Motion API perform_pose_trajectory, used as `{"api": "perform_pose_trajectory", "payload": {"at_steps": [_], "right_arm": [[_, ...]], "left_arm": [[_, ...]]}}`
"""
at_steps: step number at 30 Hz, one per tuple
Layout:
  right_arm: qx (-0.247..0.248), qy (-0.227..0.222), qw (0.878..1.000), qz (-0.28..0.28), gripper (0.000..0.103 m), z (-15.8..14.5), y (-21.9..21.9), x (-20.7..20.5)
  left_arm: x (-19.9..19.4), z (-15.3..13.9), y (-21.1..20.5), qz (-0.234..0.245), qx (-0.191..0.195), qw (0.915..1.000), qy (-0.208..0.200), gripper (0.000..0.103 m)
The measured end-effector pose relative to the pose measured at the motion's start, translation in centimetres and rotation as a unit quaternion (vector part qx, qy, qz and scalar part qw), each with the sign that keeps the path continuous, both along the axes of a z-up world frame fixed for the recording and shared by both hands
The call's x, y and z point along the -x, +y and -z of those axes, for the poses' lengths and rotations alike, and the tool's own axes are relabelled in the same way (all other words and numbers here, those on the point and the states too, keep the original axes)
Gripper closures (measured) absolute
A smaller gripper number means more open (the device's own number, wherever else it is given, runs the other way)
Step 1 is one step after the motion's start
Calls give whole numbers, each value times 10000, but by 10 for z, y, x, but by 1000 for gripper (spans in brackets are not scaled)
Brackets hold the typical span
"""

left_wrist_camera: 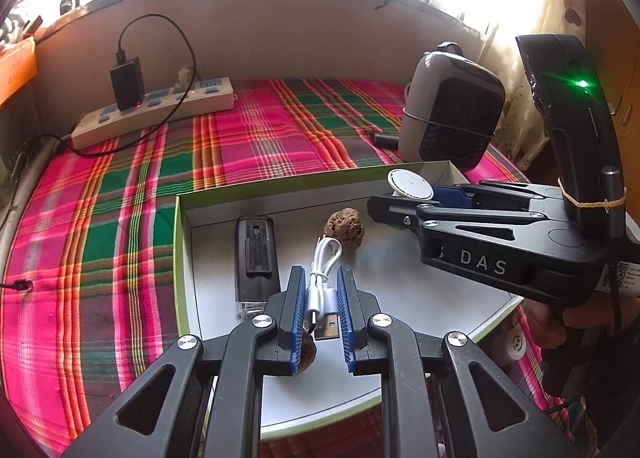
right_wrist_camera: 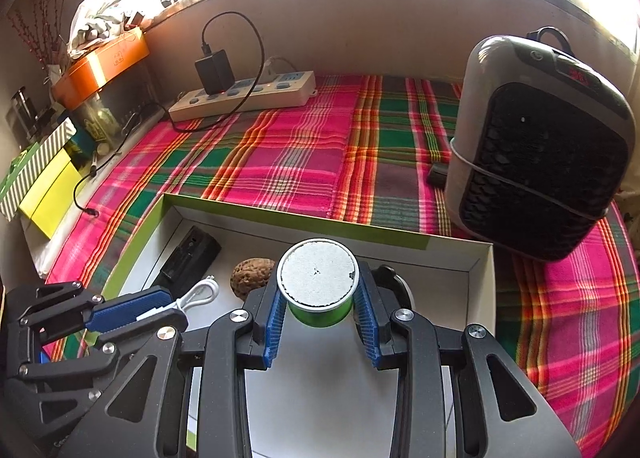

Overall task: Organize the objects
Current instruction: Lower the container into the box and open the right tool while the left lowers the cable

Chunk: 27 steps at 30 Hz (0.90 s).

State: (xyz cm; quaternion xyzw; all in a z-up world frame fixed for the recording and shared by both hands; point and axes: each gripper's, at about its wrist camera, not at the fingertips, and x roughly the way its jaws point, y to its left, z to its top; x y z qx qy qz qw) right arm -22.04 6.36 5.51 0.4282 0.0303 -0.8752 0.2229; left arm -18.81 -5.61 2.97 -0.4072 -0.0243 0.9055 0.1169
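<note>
A shallow white box with a green rim (left_wrist_camera: 182, 242) (right_wrist_camera: 280, 214) lies on the plaid cloth. In it lie a black device (left_wrist_camera: 255, 254) (right_wrist_camera: 188, 260) and a brown walnut (left_wrist_camera: 345, 227) (right_wrist_camera: 251, 273); a second walnut (left_wrist_camera: 307, 352) shows under my left fingers. My left gripper (left_wrist_camera: 323, 286) (right_wrist_camera: 160, 308) is shut on a coiled white USB cable (left_wrist_camera: 322, 282) (right_wrist_camera: 198, 294), over the box. My right gripper (right_wrist_camera: 322, 300) (left_wrist_camera: 404, 196) is shut on a green can with a white lid (right_wrist_camera: 318, 290) (left_wrist_camera: 410, 185), over the box's right part.
A grey and black heater (right_wrist_camera: 536, 142) (left_wrist_camera: 452, 110) stands at the right behind the box. A power strip with a black charger (left_wrist_camera: 160, 106) (right_wrist_camera: 244, 92) lies at the back left. Boxes and an orange tin (right_wrist_camera: 100, 66) stand at the far left.
</note>
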Motion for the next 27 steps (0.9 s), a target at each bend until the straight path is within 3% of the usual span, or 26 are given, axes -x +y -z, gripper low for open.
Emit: {"api": "perform_pose_trajectory", "payload": {"at_steps": [27], "right_arm": [[-349, -224, 9991, 13, 69, 12, -12, 16]], "left_arm": [[22, 19, 4, -23, 35, 9996, -266, 89]]}}
